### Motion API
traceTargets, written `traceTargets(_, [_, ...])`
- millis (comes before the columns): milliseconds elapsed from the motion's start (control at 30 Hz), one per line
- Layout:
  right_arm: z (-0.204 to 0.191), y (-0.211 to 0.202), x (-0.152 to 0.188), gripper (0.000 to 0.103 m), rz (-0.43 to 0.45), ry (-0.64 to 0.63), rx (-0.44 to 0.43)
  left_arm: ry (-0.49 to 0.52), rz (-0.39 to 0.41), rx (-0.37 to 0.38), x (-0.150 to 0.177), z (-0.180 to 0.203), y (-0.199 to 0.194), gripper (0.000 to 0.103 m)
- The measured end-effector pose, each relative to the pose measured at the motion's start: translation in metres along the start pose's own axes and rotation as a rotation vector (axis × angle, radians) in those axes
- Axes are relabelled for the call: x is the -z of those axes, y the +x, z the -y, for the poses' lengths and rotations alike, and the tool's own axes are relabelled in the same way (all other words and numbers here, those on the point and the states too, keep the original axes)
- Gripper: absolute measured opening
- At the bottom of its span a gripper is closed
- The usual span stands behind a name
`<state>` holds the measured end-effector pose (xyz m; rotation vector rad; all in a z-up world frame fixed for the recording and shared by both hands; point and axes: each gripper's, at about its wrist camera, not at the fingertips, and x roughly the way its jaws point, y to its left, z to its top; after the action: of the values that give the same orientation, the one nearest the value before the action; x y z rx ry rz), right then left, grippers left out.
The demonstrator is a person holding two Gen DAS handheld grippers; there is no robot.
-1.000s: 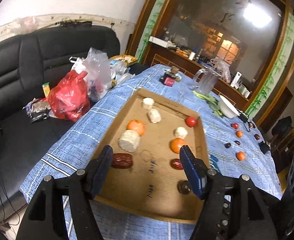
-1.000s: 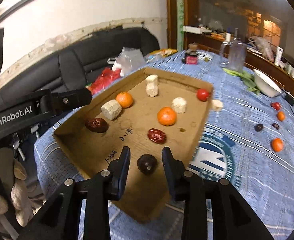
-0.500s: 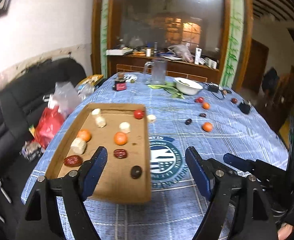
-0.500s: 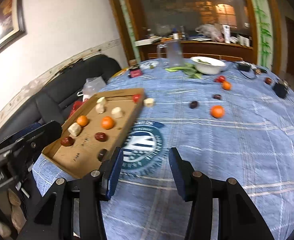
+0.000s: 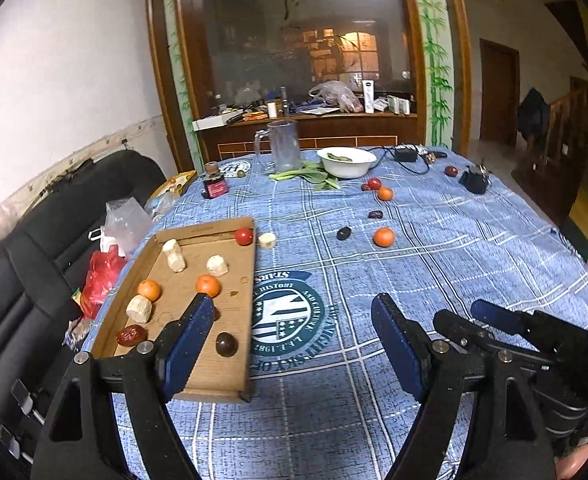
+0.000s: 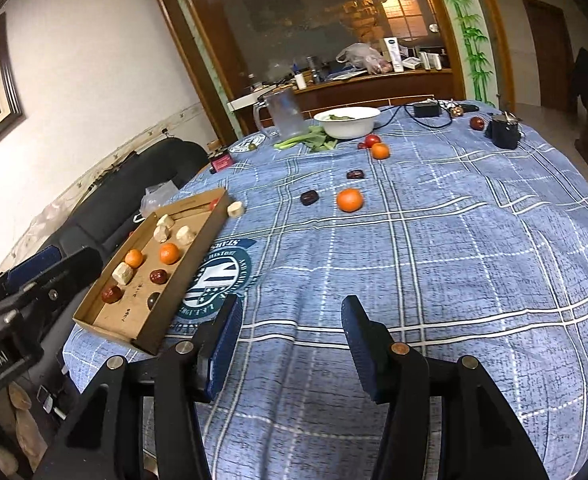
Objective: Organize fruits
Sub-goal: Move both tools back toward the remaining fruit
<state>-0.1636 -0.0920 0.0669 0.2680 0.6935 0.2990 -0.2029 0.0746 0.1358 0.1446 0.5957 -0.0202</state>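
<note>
Left wrist: both grippers' fingers apart, empty.

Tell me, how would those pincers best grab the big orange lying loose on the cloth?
Probably from straight above, the fingers closing across the widest middle of the orange. It is round, so any side serves, but a dark fruit lies close on one side. The open right gripper looks wide enough.

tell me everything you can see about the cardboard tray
The cardboard tray is a shallow, open-topped brown box with low walls and faint writing on its floor. It lies flat on the blue plaid tablecloth at the table's left edge, holding two oranges, pale chunks, dark red dates, a small red fruit and a dark round fruit. Neither gripper touches it.
</note>
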Motion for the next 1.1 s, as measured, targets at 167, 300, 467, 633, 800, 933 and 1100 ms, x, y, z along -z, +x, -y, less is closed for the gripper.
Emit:
traceTargets(167, [0.005, 0.007, 0.002, 0.056, -0.016, 0.019, 0.009, 0.045, -0.007, -0.004, 0.003, 0.009, 0.004, 0.08])
traceTargets(300, [-0.001, 0.012, 0.005, 0.056, -0.031, 0.002, 0.012, 0.052, -0.012, -0.009, 0.005, 0.008, 0.007, 0.08])
traceTargets(467, [-0.007, 0.017, 0.008, 0.056, -0.045, -0.021, 0.014, 0.044, -0.027, -0.004, 0.008, 0.003, 0.012, 0.08])
traceTargets(633, [-0.009, 0.021, 0.01, 0.056, -0.059, -0.028, 0.018, 0.035, -0.035, 0.001, 0.01, 0.001, 0.014, 0.08])
traceTargets(800, [-0.008, 0.023, 0.011, 0.056, -0.069, -0.027, 0.02, 0.031, -0.045, 0.004, 0.011, 0.0, 0.017, 0.08])
traceTargets(933, [-0.008, 0.025, 0.012, 0.056, -0.074, -0.028, 0.023, 0.03, -0.05, 0.005, 0.012, -0.001, 0.019, 0.08])
traceTargets(1100, [-0.007, 0.028, 0.013, 0.056, -0.085, -0.026, 0.026, 0.028, -0.059, 0.007, 0.014, -0.002, 0.022, 0.08])
